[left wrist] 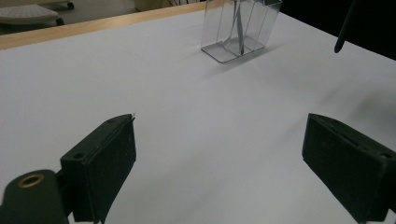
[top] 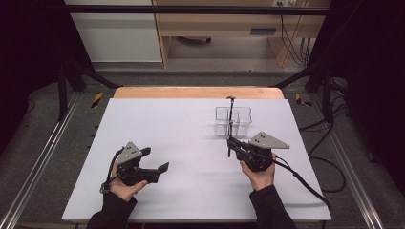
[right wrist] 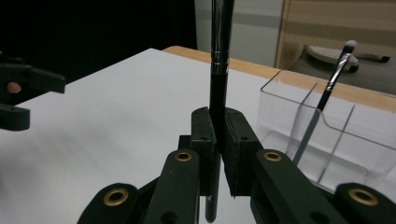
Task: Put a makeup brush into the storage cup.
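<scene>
Standing upright in the shut right claw [right wrist: 218, 154], the black brush [right wrist: 219, 70] hangs just beside the clear organizer [right wrist: 327, 140], where a second brush [right wrist: 329, 88] leans; misjudged, its tip could catch a divider and tip the box. The left claw [top: 155, 160] gapes empty over the bench [top: 191, 124].

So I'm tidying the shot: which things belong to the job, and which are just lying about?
Job:
- black brush, clamped upright in the right tongs
- clear divided holder
- slim brush standing in it

Lying about:
- left tongs, open, nothing between
- white table
</scene>
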A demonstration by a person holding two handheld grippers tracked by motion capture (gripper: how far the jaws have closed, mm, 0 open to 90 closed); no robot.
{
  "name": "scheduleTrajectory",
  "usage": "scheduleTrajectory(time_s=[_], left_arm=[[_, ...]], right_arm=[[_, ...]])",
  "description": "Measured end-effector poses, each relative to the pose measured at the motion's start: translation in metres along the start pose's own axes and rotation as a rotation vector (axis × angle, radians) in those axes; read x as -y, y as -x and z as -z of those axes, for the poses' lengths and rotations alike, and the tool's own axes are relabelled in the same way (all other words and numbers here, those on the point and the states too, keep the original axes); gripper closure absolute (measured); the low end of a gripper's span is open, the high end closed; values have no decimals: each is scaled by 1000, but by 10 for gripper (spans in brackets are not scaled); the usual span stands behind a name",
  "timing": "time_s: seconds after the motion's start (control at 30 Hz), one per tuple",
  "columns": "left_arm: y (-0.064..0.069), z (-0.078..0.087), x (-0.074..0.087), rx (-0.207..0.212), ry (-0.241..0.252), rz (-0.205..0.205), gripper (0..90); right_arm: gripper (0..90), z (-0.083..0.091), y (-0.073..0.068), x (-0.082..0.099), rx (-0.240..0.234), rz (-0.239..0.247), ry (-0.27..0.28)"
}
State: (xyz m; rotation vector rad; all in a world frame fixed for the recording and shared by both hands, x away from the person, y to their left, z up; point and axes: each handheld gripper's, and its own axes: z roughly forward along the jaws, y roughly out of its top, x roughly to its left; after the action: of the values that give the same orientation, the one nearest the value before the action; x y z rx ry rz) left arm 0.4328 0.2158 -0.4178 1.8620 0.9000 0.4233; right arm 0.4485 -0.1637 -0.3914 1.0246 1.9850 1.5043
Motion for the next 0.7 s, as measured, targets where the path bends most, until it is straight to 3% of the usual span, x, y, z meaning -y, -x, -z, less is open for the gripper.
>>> scheduleTrajectory(time_s=[0.7], left_arm=[[-17, 4, 9, -55, -50, 10, 72]], right_arm=[[840, -16, 25, -32, 106, -54, 47]])
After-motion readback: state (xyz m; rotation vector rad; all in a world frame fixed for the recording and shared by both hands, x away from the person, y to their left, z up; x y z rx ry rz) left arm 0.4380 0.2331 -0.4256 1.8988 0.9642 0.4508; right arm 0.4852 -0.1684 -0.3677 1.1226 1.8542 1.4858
